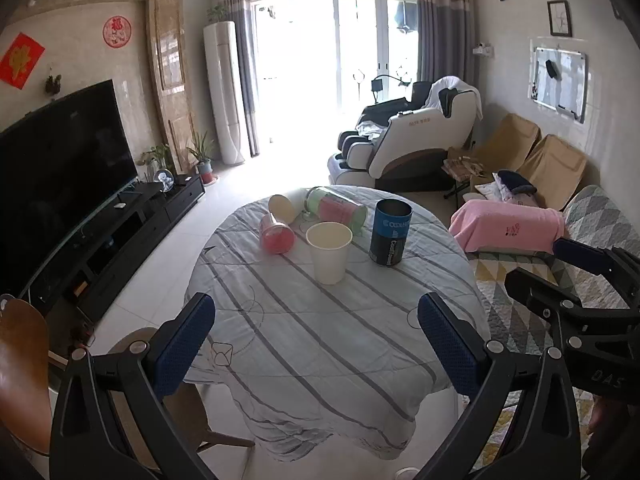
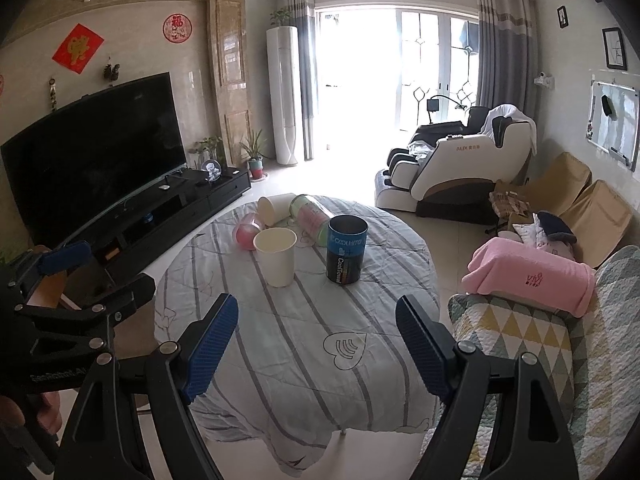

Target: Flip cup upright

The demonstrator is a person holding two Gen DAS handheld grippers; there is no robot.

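On the round table with a striped cloth [image 1: 328, 340] stand an upright white paper cup [image 1: 329, 252] and an upright dark blue cylinder can [image 1: 390, 233]. A second white paper cup [image 1: 282, 208] lies on its side at the far edge. A clear tube with pink and green contents [image 1: 336, 210] and a clear pink-filled cup [image 1: 276, 234] also lie on their sides. My left gripper [image 1: 316, 340] is open and empty, above the table's near edge. My right gripper [image 2: 316, 340] is open and empty, also short of the cups [image 2: 275, 255]. The right gripper shows at the left wrist view's right edge [image 1: 580, 276].
A wooden chair [image 1: 24, 368] stands left of the table. A sofa with a quilt and a pink towel [image 2: 532, 276] runs along the right. A TV [image 2: 96, 148] on a black stand is at the left, a massage chair [image 2: 460, 168] behind the table.
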